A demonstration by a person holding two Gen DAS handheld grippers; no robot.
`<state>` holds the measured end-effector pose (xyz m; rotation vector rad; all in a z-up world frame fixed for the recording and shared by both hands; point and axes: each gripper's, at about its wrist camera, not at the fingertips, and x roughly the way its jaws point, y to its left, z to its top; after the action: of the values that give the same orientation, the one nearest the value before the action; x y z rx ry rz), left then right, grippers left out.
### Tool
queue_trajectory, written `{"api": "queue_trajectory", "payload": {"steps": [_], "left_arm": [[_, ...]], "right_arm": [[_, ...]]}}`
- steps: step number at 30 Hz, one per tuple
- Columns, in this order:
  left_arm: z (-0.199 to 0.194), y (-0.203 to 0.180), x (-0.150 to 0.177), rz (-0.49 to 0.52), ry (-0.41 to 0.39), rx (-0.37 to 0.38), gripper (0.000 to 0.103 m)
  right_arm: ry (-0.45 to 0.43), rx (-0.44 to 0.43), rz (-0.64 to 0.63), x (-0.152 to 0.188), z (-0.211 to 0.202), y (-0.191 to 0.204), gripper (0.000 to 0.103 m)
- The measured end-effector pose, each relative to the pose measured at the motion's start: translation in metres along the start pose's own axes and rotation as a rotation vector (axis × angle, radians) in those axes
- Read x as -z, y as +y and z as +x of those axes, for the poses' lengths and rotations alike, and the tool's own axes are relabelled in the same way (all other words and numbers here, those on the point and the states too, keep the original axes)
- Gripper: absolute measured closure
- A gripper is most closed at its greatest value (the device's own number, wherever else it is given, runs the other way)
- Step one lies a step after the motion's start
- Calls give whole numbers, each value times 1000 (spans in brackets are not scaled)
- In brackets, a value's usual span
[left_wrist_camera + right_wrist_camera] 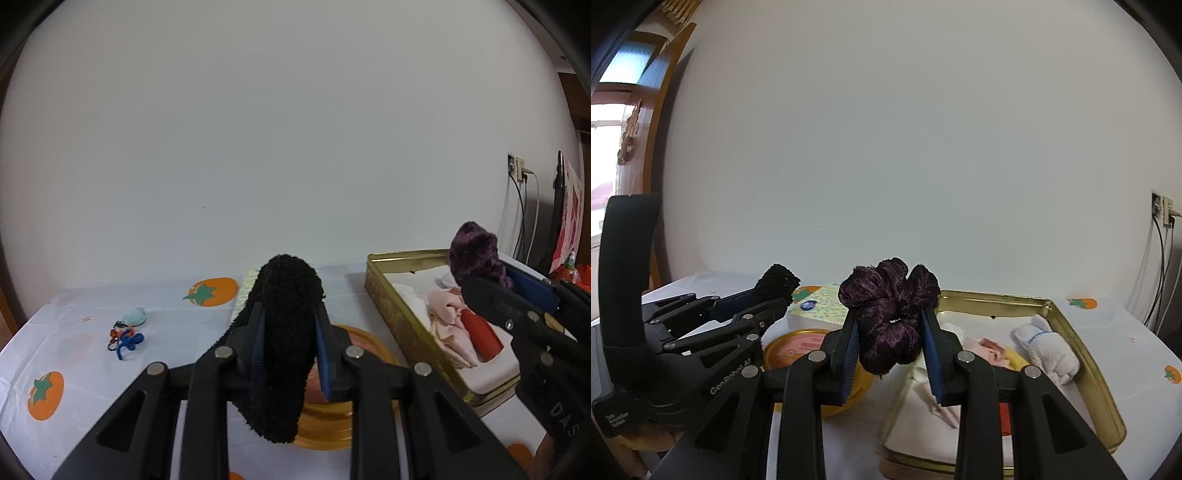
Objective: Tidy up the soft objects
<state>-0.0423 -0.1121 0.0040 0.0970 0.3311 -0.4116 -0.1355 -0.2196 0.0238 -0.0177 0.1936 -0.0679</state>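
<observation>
Two grips | left gripper (290, 345) clamps black cloth (284, 332) | right gripper (891, 341) clamps purple scrunchie (890, 314), seemingly

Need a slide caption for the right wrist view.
Right hand-held gripper holds purple scrunchie above gold tin.

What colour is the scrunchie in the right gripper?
Dark purple scrunchie, clearest in the right wrist view.

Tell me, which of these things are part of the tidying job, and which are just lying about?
Part of the job:
black fuzzy cloth in left gripper
purple scrunchie in right gripper
gold tin
white rolled cloth

Lying about:
tissue pack
round yellow container
keychain trinkets
</observation>
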Motion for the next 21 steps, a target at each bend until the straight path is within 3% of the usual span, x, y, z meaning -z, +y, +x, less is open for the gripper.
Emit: {"api": "queue_trajectory", "payload": {"steps": [21], "left_arm": [[18, -77, -13, 73, -8, 105, 80]], "right_arm": [[-11, 161, 12, 0, -14, -67, 69]]}}
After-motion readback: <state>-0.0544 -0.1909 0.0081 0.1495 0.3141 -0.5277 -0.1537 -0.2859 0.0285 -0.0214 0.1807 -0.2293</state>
